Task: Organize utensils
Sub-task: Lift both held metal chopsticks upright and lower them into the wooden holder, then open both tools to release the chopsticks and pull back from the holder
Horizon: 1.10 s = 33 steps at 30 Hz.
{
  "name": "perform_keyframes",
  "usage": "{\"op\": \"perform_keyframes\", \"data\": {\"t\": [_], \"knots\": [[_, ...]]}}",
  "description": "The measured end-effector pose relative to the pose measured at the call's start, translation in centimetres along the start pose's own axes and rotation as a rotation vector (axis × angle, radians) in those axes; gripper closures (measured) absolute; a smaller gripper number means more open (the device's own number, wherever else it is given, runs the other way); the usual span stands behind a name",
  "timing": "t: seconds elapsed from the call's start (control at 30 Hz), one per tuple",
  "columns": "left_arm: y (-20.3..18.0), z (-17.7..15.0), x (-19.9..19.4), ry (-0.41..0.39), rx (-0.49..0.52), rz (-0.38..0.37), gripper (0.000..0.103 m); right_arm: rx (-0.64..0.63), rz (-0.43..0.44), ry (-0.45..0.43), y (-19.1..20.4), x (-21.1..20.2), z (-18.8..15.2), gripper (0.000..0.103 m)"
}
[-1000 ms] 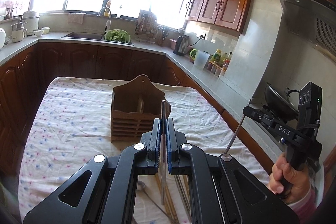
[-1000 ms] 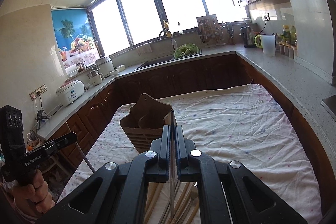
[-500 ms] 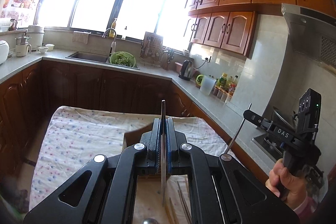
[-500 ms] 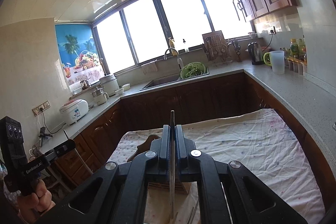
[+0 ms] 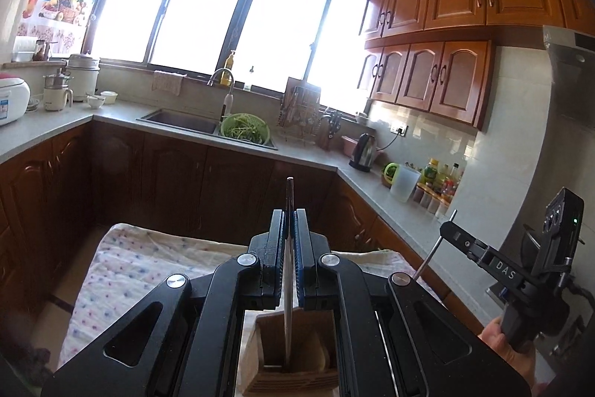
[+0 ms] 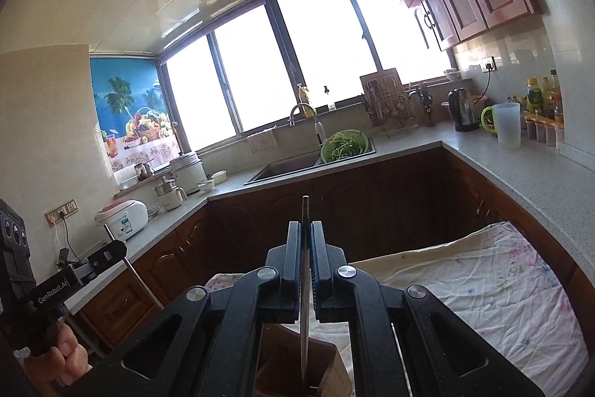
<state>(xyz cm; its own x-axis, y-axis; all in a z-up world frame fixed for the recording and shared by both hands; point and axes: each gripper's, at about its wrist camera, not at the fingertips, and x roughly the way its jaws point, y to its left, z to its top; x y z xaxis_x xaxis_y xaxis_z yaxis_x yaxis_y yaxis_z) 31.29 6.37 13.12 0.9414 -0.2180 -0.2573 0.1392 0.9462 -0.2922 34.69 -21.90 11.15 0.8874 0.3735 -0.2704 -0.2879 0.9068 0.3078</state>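
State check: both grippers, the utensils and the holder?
Left gripper: shut on a metal utensil.
Right gripper: shut on another utensil.
Both utensils: upright, lower ends over the holder.
Wooden holder: upright on the cloth.

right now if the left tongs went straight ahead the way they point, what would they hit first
Probably the dark lower cabinets under the counter. The left tongs, shut on a thin metal utensil, aim over the wooden holder and the cloth-covered table. Depth is uncertain.
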Motion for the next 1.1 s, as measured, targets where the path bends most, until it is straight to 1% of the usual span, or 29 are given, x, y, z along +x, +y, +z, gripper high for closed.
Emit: {"op": "perform_keyframes", "data": {"t": [0.1,0.23,0.33,0.47,0.57,0.67,1.03,1.1], "knots": [[1.2,-1.7,2.0,0.013,-0.039,0.025,0.099,0.016,-0.003,0.001,-0.7,1.7,-2.0,0.099],[1.8,-3.9,3.7,0.018,-0.06,0.052,0.099,0.055,-0.013,0.02,-1.8,3.5,-4.2,0.099],[2.0,-5.3,4.5,0.025,-0.07,0.054,0.099,0.086,-0.021,0.027,-2.8,4.2,-5.6,0.099],[1.8,-6.7,5.5,0.051,-0.065,0.056,0.099,0.104,-0.022,0.014,-3.2,4.4,-6.9,0.099],[1.7,-6.9,5.4,0.044,-0.054,0.057,0.099,0.093,-0.018,0.016,-3.2,4.5,-7.3,0.098],[1.6,-6.6,5.3,0.055,-0.046,0.055,0.099,0.074,-0.025,0.019,-3.1,4.5,-7.3,0.098],[2.0,-6.3,5.6,0.092,-0.053,0.076,0.098,0.067,-0.037,0.065,-3.4,5.0,-7.1,0.097],[2.0,-6.2,5.5,0.099,-0.046,0.078,0.098,0.07,-0.032,0.076,-3.4,5.1,-7.1,0.093]]}}
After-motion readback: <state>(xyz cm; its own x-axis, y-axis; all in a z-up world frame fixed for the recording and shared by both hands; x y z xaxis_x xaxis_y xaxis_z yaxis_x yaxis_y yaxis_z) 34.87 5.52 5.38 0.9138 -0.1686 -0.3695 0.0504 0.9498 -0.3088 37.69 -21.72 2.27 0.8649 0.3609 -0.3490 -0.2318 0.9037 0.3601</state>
